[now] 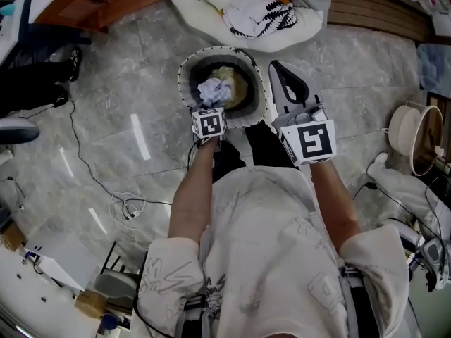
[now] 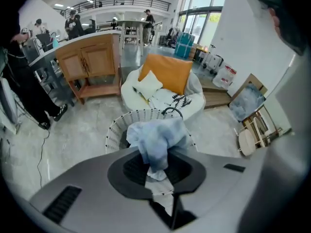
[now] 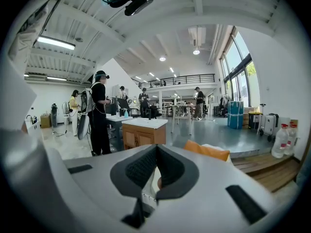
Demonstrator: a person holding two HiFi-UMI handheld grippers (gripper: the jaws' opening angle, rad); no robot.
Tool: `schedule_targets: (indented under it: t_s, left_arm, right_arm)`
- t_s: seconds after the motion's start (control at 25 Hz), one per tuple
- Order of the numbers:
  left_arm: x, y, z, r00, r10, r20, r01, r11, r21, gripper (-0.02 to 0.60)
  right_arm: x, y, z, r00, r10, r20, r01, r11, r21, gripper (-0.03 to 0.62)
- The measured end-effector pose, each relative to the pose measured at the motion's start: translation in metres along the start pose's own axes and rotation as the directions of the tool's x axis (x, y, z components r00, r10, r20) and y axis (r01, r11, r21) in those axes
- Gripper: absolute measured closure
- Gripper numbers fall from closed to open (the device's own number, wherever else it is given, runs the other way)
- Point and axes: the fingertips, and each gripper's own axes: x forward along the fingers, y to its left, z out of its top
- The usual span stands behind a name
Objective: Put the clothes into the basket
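Pale-blue cloth [image 2: 158, 139] in tongs [image 2: 156, 163] over basket [image 2: 116, 129]

The basket [image 1: 184, 76] stands on the floor [image 1: 127, 118], just near of the seat [image 1: 189, 11], which bears clothes [image 1: 257, 16]. Over the basket hangs a cloth [image 1: 213, 90] in the left gripper [image 1: 211, 106]; the right gripper [image 1: 280, 70] is just right.

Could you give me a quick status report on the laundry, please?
Left gripper shut on light-blue cloth, over white basket. Right gripper shut, empty. Nothing blocking the basket.
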Motion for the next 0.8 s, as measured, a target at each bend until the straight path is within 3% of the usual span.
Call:
schedule_targets:
  t_s: [0.12, 0.24, 0.4, 0.64, 0.8]
  left_arm:
    - [0.006, -0.003, -0.008, 0.999, -0.022, -0.038, 0.02, 0.999, -0.048, 0.504]
    - [0.01, -0.013, -0.02, 0.992, -0.088, -0.094, 0.081, 0.994, -0.074, 0.378]
    - [0.006, -0.013, -0.028, 0.988, -0.102, -0.112, 0.094, 0.993, -0.071, 0.373]
    - [-0.006, -0.004, -0.037, 0.99, -0.116, -0.078, 0.108, 0.989, -0.106, 0.373]
    - [-0.021, -0.006, -0.042, 0.988, -0.15, -0.035, 0.148, 0.988, -0.053, 0.374]
  right_arm:
    - [0.002, 0.002, -0.004, 1.0, 0.006, 0.001, -0.006, 1.0, -0.004, 0.606]
    - [0.005, 0.004, -0.007, 1.0, 0.01, -0.003, -0.01, 1.0, -0.004, 0.606]
    - [0.006, 0.008, -0.005, 1.0, 0.014, -0.006, -0.014, 1.0, -0.008, 0.606]
    - [0.005, 0.017, -0.002, 1.0, 0.019, -0.004, -0.02, 1.0, -0.02, 0.606]
    - [0.004, 0.019, 0.002, 1.0, 0.018, -0.012, -0.018, 0.999, -0.028, 0.606]
